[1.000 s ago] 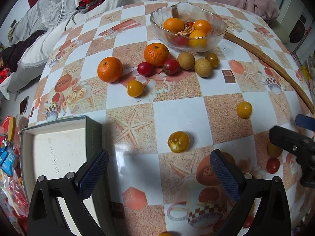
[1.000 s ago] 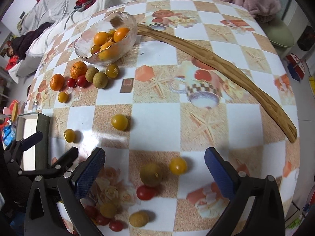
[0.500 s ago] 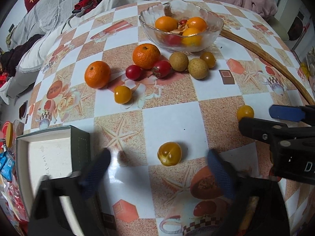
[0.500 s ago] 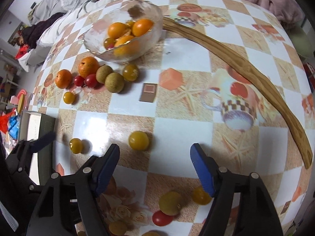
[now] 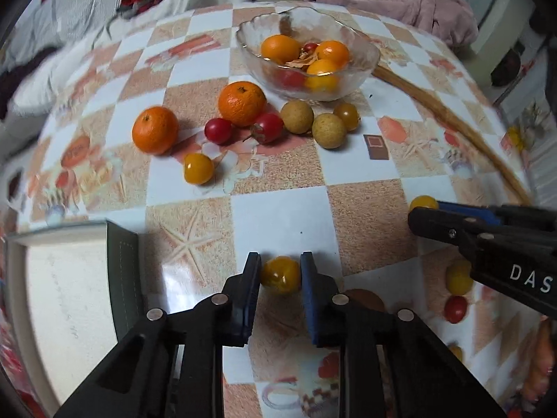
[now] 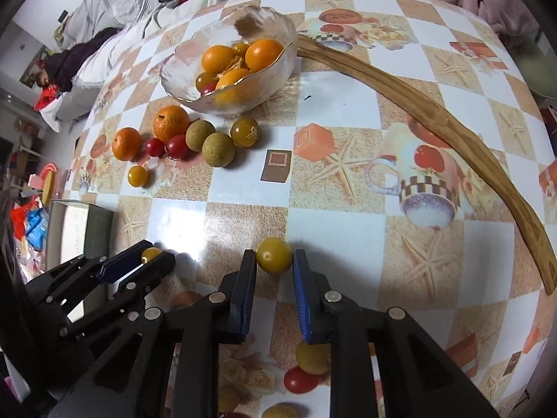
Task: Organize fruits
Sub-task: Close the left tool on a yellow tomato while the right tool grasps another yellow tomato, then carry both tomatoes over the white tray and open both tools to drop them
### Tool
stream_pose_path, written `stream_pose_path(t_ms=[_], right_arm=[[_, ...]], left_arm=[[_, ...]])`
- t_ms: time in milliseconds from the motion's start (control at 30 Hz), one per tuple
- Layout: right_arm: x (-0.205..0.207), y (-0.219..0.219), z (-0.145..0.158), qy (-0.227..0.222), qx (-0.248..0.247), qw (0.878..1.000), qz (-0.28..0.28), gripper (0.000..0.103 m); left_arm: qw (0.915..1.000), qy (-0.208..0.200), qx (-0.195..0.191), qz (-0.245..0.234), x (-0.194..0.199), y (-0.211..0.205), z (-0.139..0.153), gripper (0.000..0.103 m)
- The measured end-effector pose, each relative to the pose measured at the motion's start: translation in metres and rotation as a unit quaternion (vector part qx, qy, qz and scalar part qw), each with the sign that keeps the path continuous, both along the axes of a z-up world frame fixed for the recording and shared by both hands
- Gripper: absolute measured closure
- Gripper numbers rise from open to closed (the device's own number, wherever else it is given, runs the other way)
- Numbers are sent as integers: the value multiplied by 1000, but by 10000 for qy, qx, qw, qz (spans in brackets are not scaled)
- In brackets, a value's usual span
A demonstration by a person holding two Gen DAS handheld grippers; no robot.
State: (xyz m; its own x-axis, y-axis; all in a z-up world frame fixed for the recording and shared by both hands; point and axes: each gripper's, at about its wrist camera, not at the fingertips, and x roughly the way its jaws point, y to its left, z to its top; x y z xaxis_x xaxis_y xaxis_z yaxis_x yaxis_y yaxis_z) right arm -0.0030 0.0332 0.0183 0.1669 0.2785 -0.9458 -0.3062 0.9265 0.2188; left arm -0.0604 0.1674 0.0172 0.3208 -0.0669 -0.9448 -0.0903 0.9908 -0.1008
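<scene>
In the left wrist view my left gripper (image 5: pixel 280 264) points down at the table, its jaws closing on a yellow cherry tomato (image 5: pixel 280 276); both blue pads touch its sides. In the right wrist view my right gripper (image 6: pixel 274 261) is likewise closing on another yellow cherry tomato (image 6: pixel 274 255), pads against it. Both tomatoes rest on the checkered tablecloth. Each gripper shows in the other's view: the right gripper (image 5: pixel 419 210) at the right edge, the left gripper (image 6: pixel 153 259) at the lower left. A glass bowl (image 5: pixel 365 59) of oranges and tomatoes stands at the far side.
Two oranges (image 5: pixel 242 103), red tomatoes (image 5: pixel 268 128), longans (image 5: pixel 296 116) and a yellow tomato (image 5: pixel 198 168) lie in front of the bowl. An open grey box (image 5: pixel 62 299) sits at the left table edge. A curved wooden stick (image 6: pixel 452 129) runs along the right. More small fruit (image 6: pixel 301 379) lies under my right gripper.
Both grippers went from wide open to closed on a yellow tomato each. The right gripper moved in toward its tomato; the left tilted down a little over its own.
</scene>
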Motion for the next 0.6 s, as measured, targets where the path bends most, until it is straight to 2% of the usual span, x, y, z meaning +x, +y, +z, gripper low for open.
stream_pose_path(t_ms=[167,300,433,600], right_arm=[[-11,-1,11,47,198,9998,-32,80],[-21,4,21,72,359,9993,17,80],[-31,29,31,62,492,9985,216,80],[-45,74,39,99,697,9958,592,80]], left_arm=[[9995,-127,-242,184,-12,15,16,78],[9990,-230,-270,281,-26,28,32,78],[9983,-330,-224,431,-42,49,47,78],[9959,-303,-61,848,-71,96,53,78]])
